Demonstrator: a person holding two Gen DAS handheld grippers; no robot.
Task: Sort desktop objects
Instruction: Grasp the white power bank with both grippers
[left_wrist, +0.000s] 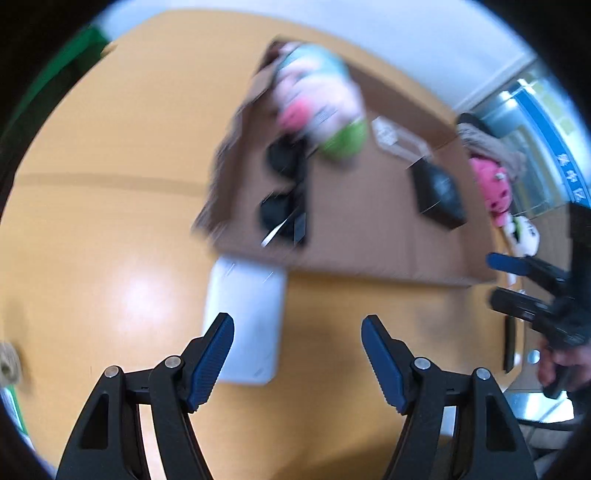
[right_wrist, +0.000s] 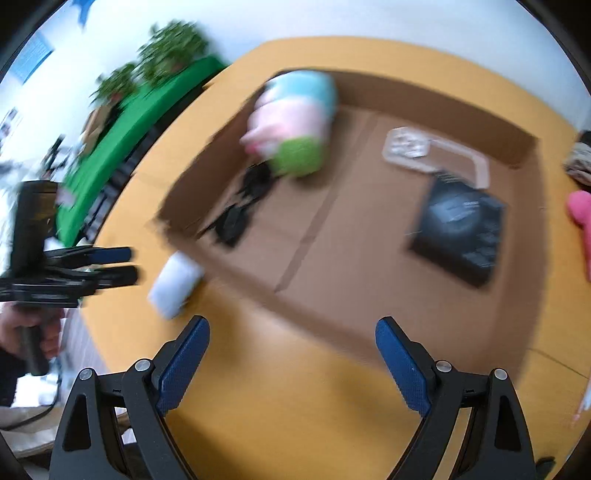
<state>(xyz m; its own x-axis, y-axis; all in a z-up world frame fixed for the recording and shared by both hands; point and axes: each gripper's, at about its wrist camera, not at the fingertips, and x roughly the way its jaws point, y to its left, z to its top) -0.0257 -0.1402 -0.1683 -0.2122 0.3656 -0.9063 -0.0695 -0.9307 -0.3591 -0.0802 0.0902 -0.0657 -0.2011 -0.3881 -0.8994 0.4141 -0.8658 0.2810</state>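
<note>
Both the left tongs (left_wrist: 297, 356) and right tongs (right_wrist: 292, 363) gaped empty above the counter (left_wrist: 110, 166), the box (right_wrist: 369, 229) already holding a toy (right_wrist: 295, 122), black case (right_wrist: 460, 229) and packet (right_wrist: 410, 146), while the white pad (left_wrist: 245, 321) and pink toy (left_wrist: 493, 184) apparently awaited sorting outside.

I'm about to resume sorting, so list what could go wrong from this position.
1. The white pad lies against the cardboard box's front edge, leaving the left gripper little room to close cleanly.
2. Both views are motion-blurred, so aim may be off.
3. The open right gripper hovers near the box wall and could knock it.
</note>
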